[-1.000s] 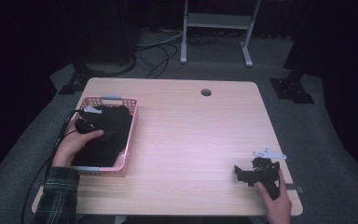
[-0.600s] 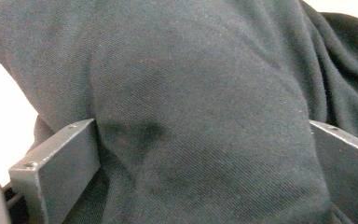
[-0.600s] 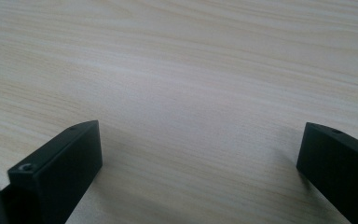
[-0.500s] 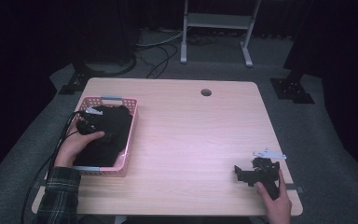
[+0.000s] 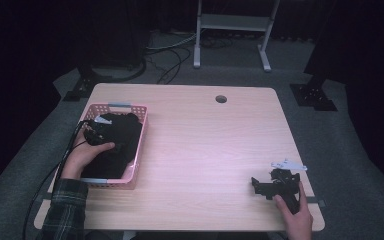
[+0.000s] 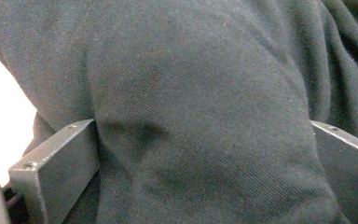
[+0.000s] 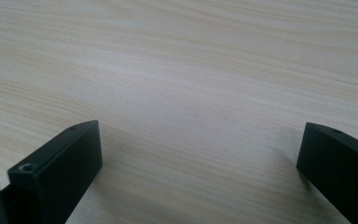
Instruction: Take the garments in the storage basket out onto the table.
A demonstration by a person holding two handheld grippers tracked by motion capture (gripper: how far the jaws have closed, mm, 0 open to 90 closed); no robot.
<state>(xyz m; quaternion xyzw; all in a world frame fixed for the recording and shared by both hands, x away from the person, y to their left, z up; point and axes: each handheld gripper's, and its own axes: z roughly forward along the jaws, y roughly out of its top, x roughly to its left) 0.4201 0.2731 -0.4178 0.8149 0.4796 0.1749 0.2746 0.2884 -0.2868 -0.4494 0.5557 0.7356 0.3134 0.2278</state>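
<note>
One black garment [image 5: 117, 142] in one pink basket [image 5: 139, 150]; two claws.

Bare table [image 5: 205, 145] right of cloth-filled basket [image 5: 139, 145].

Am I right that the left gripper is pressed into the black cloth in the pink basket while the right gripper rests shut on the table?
Not quite: the right gripper is open, its jaws wide apart over bare table in the right gripper view. The rest holds.
</note>
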